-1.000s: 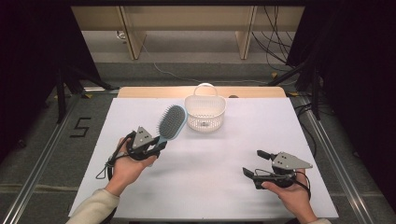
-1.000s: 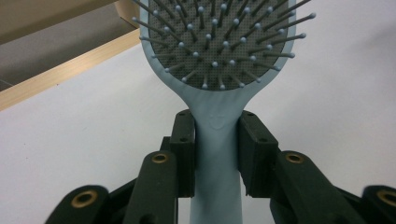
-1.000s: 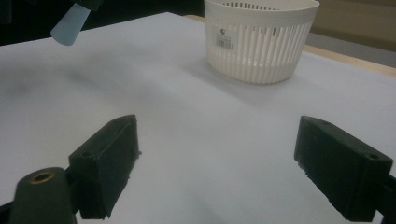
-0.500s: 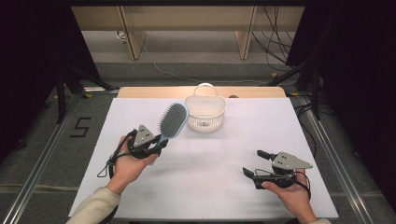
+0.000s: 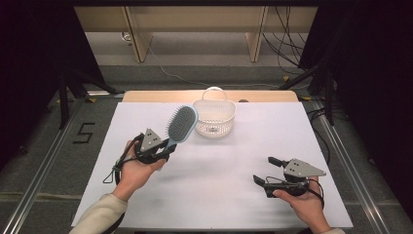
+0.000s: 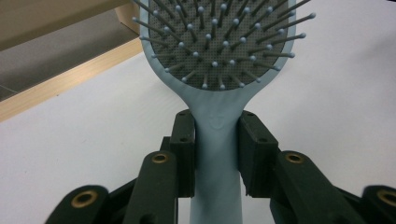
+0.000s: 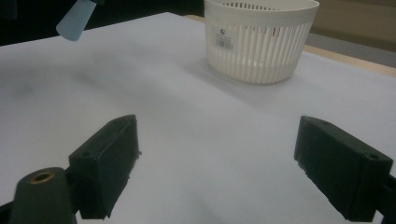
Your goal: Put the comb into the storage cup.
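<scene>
Pale-blue plastic is what I have in my left gripper (image 5: 163, 148): its jaws are closed onto the narrow neck of a paddle hairbrush (image 5: 181, 125), one pad pressing on each side just below the bristled head, as the left gripper view (image 6: 217, 154) shows plainly. I hold the brush lifted off the white table (image 5: 219, 195), its head angled up and toward the white slatted basket (image 5: 214, 117), which stands just beside it toward the far edge. My worry is the grip: the handle is smooth and tapered, and the heavy head sits far beyond the pads, so I judge that it could pivot or slide out if I swing too fast. The long brush may also catch the basket's rim or its arched handle and tip the light basket over, or shove it along the table. Farther right, my right gripper (image 5: 272, 173) rests low near the table's front edge, well apart from the basket, with its jaws spread wide and nothing between them. By my count: one hairbrush, one basket, two grippers.
</scene>
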The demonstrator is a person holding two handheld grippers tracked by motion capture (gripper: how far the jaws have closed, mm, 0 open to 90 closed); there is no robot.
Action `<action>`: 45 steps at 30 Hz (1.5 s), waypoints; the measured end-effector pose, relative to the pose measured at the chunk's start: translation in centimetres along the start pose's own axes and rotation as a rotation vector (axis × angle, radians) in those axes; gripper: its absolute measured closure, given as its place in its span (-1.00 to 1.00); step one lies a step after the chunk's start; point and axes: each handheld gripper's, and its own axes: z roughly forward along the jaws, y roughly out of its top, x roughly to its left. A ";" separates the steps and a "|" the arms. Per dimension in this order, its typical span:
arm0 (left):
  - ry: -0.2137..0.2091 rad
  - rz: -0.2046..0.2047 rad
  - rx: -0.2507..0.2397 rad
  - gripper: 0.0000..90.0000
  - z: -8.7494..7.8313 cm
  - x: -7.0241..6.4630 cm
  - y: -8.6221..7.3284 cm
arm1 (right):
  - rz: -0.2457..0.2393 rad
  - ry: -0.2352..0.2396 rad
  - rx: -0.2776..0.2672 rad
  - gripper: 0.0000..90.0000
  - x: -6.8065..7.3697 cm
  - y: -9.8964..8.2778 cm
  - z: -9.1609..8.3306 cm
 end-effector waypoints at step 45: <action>-0.001 0.001 -0.015 0.55 0.7 0.0 1.2 | 0.001 0.000 -0.001 -0.67 0.0 0.0 0.0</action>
